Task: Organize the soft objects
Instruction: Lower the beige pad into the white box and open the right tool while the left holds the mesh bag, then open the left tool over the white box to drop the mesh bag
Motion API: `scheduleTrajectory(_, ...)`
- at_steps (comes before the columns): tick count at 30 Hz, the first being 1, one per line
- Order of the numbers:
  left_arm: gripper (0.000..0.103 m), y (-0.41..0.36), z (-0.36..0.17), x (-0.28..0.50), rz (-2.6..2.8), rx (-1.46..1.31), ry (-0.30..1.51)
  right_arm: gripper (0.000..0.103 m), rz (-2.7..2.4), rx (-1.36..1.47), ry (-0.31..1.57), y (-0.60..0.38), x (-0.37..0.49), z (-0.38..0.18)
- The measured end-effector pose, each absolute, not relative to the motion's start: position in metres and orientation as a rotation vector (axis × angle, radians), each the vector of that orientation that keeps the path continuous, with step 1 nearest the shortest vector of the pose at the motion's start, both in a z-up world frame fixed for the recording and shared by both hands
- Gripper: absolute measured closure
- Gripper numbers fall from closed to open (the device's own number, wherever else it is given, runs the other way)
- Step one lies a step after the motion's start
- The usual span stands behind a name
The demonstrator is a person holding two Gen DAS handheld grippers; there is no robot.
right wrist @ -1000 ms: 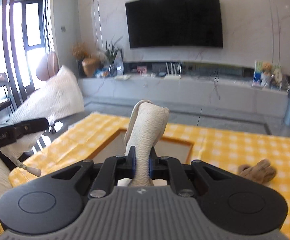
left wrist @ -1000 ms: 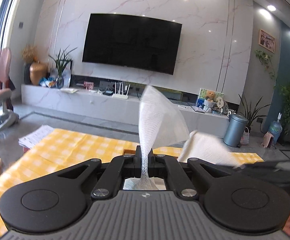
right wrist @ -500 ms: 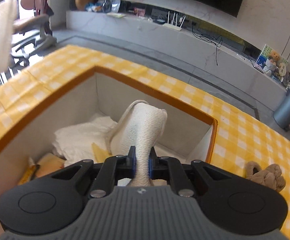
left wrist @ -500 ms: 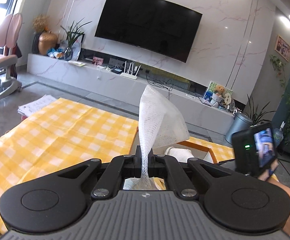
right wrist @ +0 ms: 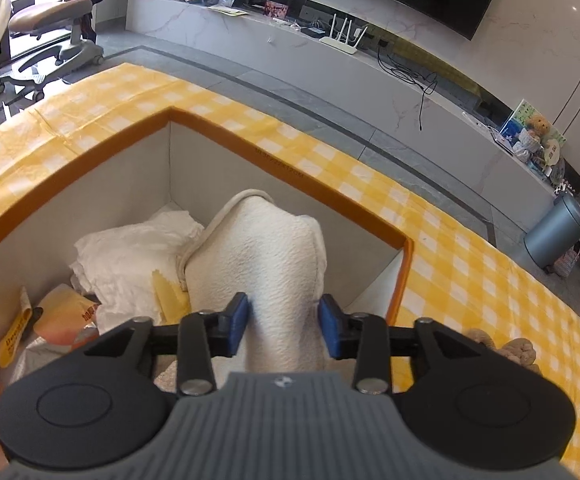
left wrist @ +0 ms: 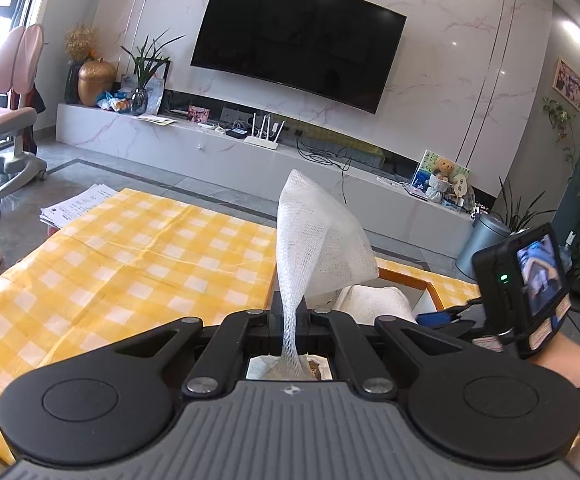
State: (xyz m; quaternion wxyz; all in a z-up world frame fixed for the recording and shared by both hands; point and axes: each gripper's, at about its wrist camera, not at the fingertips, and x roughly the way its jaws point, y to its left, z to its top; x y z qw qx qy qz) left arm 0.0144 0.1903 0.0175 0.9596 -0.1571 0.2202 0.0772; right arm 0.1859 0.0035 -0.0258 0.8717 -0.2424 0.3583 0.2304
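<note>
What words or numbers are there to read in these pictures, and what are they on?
Dark print on the box rim: too small to read.
Print on the yellow packet in the box: blurred, unreadable.
Red print on the orange packet: unreadable.
Papers at the table edge: too small.
Nothing else carries readable text.

Box mouth: I saw the orange-rimmed box (right wrist: pixel 400 280) open from above, the only way in.
Box floor: I found it crowded with the cream towel (right wrist: pixel 265 264), crumpled white cloth (right wrist: pixel 129 256) and packets (right wrist: pixel 61 316) on its left.
Between hands: my right gripper (right wrist: pixel 283 320) sat over the box, blocking my left gripper (left wrist: pixel 290 320) from that side.
Tablecloth: the checked tablecloth (left wrist: pixel 121 264) left of the box lay bare.
Right edge: a brown plush (right wrist: pixel 514 352) lay near the box.
</note>
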Motion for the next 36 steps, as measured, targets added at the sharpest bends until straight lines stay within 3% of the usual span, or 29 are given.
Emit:
scheduleTrajectory(5,0.101,0.191,0.017,0.015,0.152,-0.308,0.442,0.052,0.479,-0.545,0.712,-0.004,0.174,-0.010)
scheduleTrajectory(8,0.101,0.191,0.016,0.015,0.154,-0.310,0.442,0.055,0.503,-0.544,0.699,-0.009,0.167,0.000)
scheduleTrajectory(10,0.101,0.193,0.016,0.016,0.153,-0.314,0.444,0.068,0.538,-0.537,0.711,-0.010,0.163,0.005)
scheduleTrajectory(11,0.101,0.193,0.016,0.016,0.153,-0.313,0.445,0.087,0.560,-0.535,0.736,-0.009,0.163,0.005)
scheduleTrajectory(12,0.101,0.193,0.015,0.016,0.153,-0.314,0.447,0.096,0.578,-0.537,0.769,-0.006,0.164,0.003)
scheduleTrajectory(25,0.101,0.199,0.009,0.021,0.163,-0.329,0.469,0.100,0.477,-0.709,0.982,0.041,0.204,-0.070)
scheduleTrajectory(36,0.101,0.202,0.005,0.022,0.187,-0.341,0.484,0.102,0.463,-0.726,1.120,0.064,0.232,-0.094)
